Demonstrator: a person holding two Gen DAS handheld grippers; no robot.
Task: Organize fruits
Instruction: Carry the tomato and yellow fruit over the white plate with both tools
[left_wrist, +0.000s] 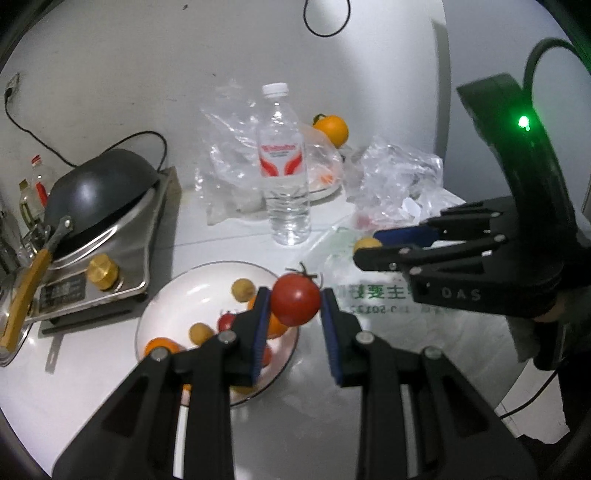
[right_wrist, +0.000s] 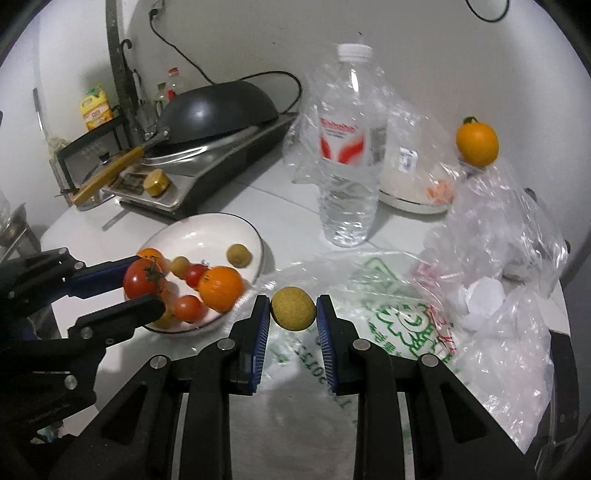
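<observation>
Left gripper (left_wrist: 294, 301) clamps a tomato (left_wrist: 295, 300); right gripper (right_wrist: 293, 309) pinches a longan (right_wrist: 293, 308).

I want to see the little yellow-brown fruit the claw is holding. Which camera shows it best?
The right wrist view: the yellow-brown fruit sits centred and whole between the right claw's blue pads. The left wrist view shows it only as a small, partly hidden bit.

— How many tomatoes?
— Three: one big tomato (right_wrist: 142, 281) and two small tomatoes (right_wrist: 188, 308).
— Oranges?
— Three oranges (right_wrist: 220, 288), one far off by the bags.
— The small tan fruits (right_wrist: 293, 308)?
— Three I can count.
— Anything else?
— One water bottle (right_wrist: 349, 147), one plate (right_wrist: 207, 230), one wok (right_wrist: 218, 107).
</observation>
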